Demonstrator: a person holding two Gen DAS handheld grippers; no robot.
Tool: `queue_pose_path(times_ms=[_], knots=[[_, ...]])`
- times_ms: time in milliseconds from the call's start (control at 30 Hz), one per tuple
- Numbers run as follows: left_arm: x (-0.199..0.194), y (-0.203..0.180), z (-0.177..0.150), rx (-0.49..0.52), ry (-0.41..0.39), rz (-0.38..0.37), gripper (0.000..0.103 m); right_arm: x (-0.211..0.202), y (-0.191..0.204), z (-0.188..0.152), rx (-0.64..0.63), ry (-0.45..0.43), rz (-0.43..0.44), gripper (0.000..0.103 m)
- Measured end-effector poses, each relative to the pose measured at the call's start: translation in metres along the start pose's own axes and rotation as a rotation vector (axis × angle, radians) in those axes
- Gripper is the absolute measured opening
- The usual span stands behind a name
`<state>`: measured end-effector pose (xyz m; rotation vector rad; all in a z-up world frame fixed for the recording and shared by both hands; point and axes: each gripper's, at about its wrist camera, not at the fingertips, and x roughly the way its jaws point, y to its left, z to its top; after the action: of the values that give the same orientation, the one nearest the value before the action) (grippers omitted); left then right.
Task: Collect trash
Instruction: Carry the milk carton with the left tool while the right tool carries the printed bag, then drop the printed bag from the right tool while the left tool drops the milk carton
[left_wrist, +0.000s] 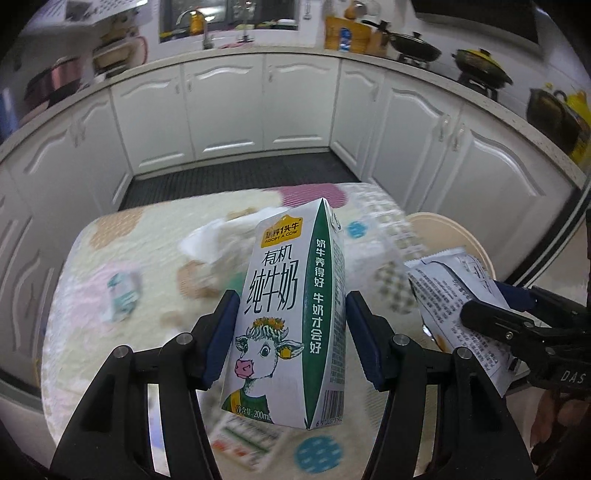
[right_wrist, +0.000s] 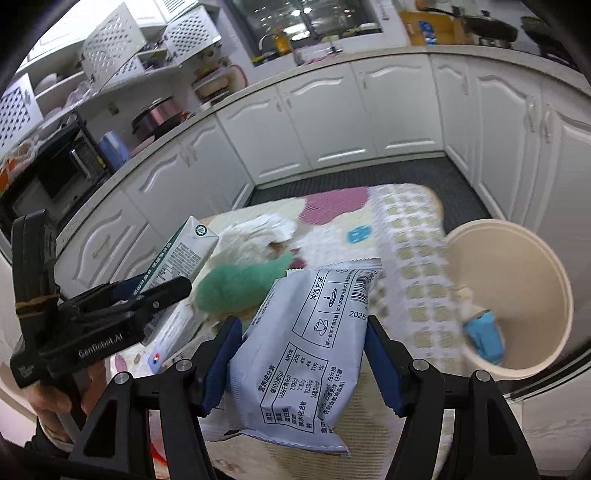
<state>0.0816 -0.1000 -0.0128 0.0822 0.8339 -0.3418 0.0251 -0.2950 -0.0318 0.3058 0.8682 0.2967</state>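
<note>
Clamping a milk carton (left_wrist: 284, 314) and a packet (right_wrist: 306, 354), both jaws hover above the patterned tablecloth (left_wrist: 110, 295), white cabinets (left_wrist: 229, 110) behind.

Upright milk carton (left_wrist: 284, 306), gripped wrapper (right_wrist: 306, 347)

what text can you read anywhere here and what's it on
"ADOPT A COW", "有机 纯牛奶", "奶牛养得好 牛奶才会好": milk carton
"冲泡方法", "2025-" (cut off), "营养成分表": snack packet
"GenRobot.AI": left gripper housing
"DAS": right gripper housing
Carton volume line cut off; barcode digits and table papers too blurred.
</note>
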Motion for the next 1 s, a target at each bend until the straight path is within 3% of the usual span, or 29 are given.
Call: queue_pose_path(times_ms=[533, 1000], knots=[[0.049, -0.109, 0.029, 0.116, 0.002, -0.031, 0.057, -0.040, -0.084, 0.010, 0.083, -0.080, -0.169, 0.065], [0.090, -0.162, 0.045, 0.169, 0.029, -0.058, 0.057, -0.046, -0.144, 0.007, 0.170, -0.100, -0.259, 0.065]])
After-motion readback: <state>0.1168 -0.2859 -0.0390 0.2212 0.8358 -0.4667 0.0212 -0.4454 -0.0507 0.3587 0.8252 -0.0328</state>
